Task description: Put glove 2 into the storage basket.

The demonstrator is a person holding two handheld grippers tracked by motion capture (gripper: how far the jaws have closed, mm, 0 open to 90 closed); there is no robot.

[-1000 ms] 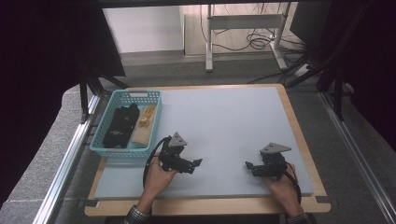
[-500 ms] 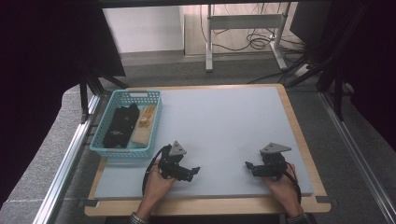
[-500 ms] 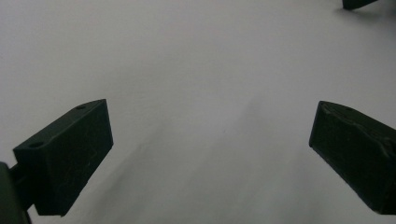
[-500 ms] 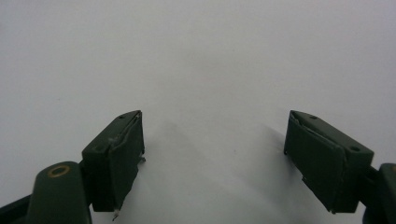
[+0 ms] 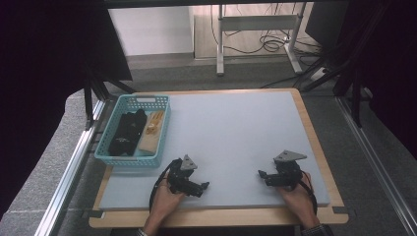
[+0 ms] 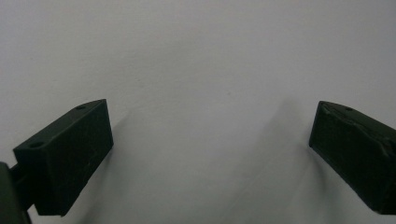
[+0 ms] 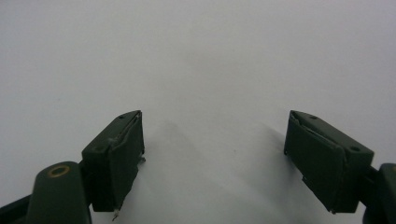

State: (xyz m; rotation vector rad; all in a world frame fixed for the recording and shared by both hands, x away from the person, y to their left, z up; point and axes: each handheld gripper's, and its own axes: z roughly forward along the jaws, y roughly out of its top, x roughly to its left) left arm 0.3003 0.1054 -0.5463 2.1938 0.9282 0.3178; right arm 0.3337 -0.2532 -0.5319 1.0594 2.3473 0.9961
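From above, the left gripper [image 5: 202,187] has drawn back from the basket [image 5: 114,156] toward the tabletop's [image 5: 236,132] near edge; probably gloves remain inside. Both gripper views show fingers [image 6: 70,154] wide, empty, over bare tabletop.

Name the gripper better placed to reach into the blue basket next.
Left. The left gripper, jaws open, sits just off the blue basket; the right gripper, also open, lies far across the mat.

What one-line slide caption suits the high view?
Two open hand-held claws, left claw and right claw, rest on a grey mat beside a blue basket.
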